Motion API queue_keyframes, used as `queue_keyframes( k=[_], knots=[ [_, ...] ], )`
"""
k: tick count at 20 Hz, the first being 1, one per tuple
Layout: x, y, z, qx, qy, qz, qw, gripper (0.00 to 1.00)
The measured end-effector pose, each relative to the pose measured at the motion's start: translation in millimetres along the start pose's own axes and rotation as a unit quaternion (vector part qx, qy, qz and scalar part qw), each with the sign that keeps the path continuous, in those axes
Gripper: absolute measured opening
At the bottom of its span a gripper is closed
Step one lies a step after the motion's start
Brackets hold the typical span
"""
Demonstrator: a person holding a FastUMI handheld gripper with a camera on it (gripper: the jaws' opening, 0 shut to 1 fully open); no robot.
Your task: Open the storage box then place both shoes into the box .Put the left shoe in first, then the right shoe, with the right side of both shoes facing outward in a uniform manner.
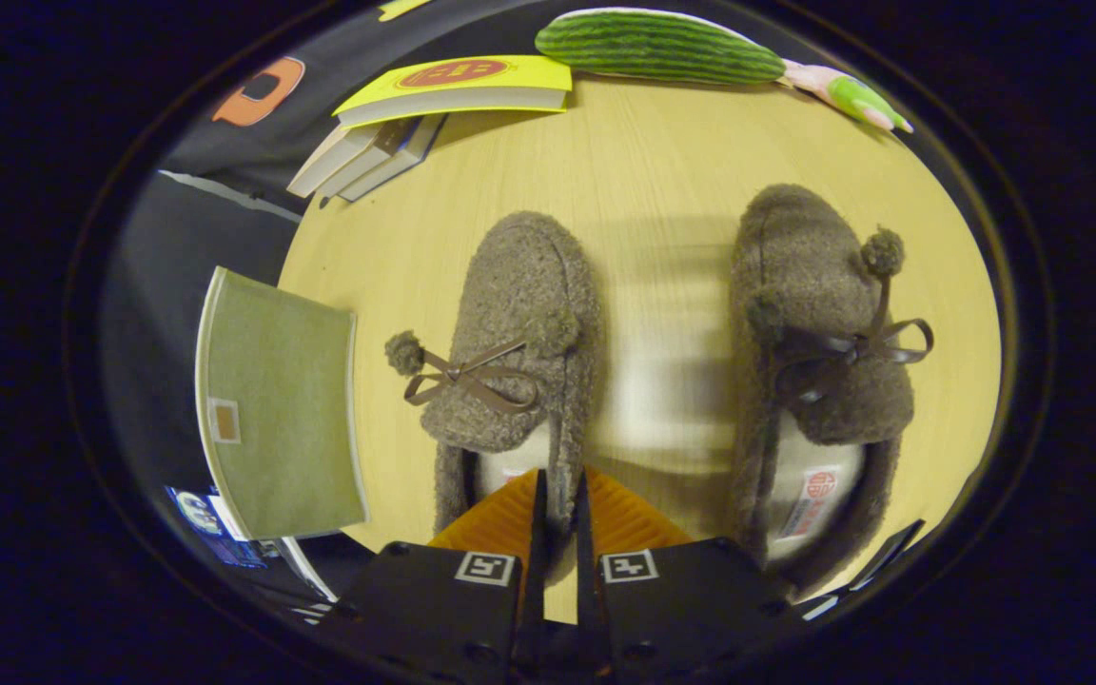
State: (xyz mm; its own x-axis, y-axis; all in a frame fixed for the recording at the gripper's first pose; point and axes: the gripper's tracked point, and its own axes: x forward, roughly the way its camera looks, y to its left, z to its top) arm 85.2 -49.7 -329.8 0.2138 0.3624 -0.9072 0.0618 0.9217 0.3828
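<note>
Your fingers (559,518) are clamped on the heel collar of the soft, light brown fleece slipper (519,323) left of its twin (819,333); the wall squashes, so hold firm.

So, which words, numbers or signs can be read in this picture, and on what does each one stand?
No text can be read clearly.
Yellow book: red oval logo, letters too blurred.
Other shoe, insole label: red print, too small.
Tool, closed on the side rim of the gripped shoe: two square markers, patterns only, no words.
Blue packet beside the green box: print blurred.
</note>
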Motion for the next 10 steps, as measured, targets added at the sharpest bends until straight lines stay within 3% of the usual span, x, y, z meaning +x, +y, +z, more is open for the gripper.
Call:
queue_keyframes(
  k=[3, 10],
  knots=[
    [-10, 6, -6, 0.039, 0.005, 0.015, 0.999, 0.08],
    [-78, 70, -20, 0.077, -0.023, 0.072, 0.994, 0.06]
  ],
)
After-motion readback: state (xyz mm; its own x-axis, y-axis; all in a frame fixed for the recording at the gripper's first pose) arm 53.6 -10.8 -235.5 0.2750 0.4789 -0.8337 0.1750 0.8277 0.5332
